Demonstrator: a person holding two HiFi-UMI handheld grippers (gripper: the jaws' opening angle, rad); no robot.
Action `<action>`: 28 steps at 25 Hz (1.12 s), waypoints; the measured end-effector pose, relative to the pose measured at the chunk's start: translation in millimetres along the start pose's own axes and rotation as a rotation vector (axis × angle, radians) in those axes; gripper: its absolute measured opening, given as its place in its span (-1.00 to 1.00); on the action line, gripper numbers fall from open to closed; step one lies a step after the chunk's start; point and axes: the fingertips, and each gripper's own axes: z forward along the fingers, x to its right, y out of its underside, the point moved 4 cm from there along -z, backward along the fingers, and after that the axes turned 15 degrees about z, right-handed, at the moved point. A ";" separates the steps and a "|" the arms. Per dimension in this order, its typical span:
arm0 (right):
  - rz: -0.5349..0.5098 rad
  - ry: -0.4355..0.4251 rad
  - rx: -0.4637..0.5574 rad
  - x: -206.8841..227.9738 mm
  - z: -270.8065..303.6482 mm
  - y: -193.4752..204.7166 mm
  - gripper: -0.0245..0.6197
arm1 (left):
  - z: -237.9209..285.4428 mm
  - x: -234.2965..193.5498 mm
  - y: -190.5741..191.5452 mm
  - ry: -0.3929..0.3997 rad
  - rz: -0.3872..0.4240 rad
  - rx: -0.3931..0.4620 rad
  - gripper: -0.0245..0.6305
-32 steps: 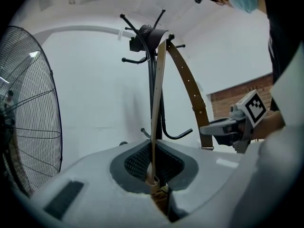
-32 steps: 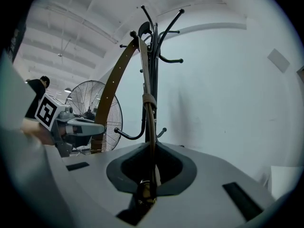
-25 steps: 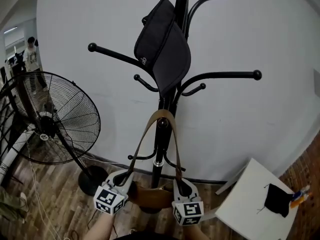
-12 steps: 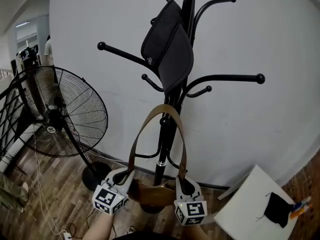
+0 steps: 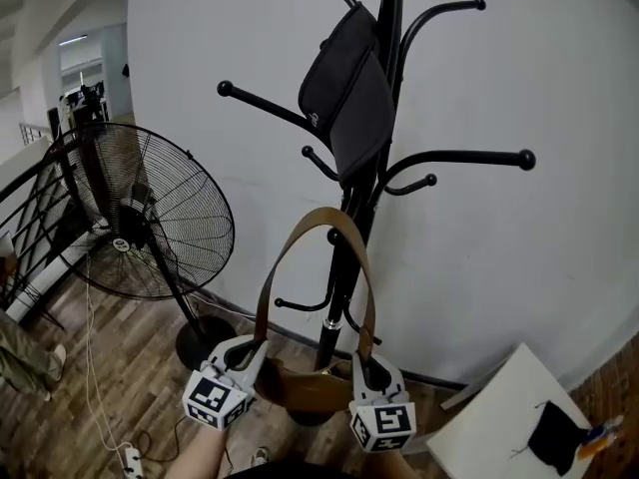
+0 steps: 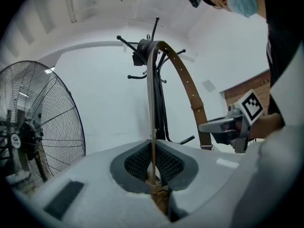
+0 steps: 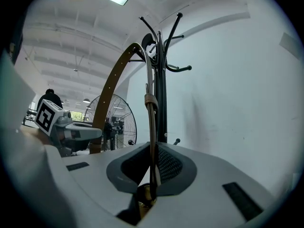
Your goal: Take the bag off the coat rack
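1. Down low in front of you, the brown bag [image 5: 305, 389] hangs between your two claws, over the wood floor [image 5: 90, 397].
2. Your left claw [image 5: 254, 348] is shut tight on the left side of the bag's strap [image 5: 318, 216], close to the bag.
3. Your right claw [image 5: 363, 360] is shut tight on the right side of the same strap, also close to the bag.
4. From both claws the strap goes up in one tall loop.
5. The top of the loop sits in front of the pole of the coat rack [image 5: 391, 68], just above a little peg [image 5: 334, 237]. You cannot tell if the strap touches that peg.
6. Higher up on the coat rack hangs a black bag [image 5: 349, 98], well above the loop.
7. A big fan [image 5: 150, 218] stands on the floor to the left of the coat rack, near the white wall [image 5: 519, 267].
8. A white table [image 5: 489, 422] stands low on your right, with a small black thing [image 5: 551, 429] lying on it.
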 end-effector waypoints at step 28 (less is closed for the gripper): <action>-0.027 -0.320 -0.126 -16.4 -30.9 40.6 -0.84 | -90.3 66.8 7.0 -0.316 -0.078 -0.098 -0.88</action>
